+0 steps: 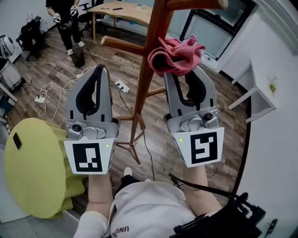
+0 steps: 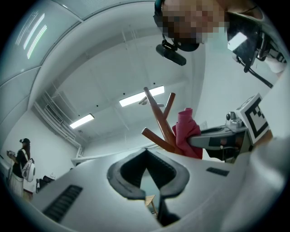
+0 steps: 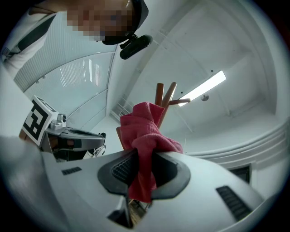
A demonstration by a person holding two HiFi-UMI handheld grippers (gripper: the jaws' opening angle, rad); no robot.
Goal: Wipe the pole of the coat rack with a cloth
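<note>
The coat rack's reddish-brown wooden pole (image 1: 150,56) rises from its floor base between my two grippers. A pink cloth (image 1: 177,55) is bunched against the pole's right side, and my right gripper (image 1: 180,70) is shut on it. In the right gripper view the cloth (image 3: 146,136) hangs out of the jaws in front of the pole (image 3: 159,97). My left gripper (image 1: 100,69) is held left of the pole, apart from it, shut and empty. The left gripper view looks upward past its closed tips (image 2: 145,152) at the pole (image 2: 158,118) and cloth (image 2: 186,131).
Side pegs (image 1: 123,45) stick out from the pole on the left. A yellow-green round stool (image 1: 32,167) is at lower left. Cables and power strips (image 1: 46,88) lie on the wooden floor. A person (image 1: 65,18) stands far back by a desk (image 1: 125,11). A white table (image 1: 253,88) stands on the right.
</note>
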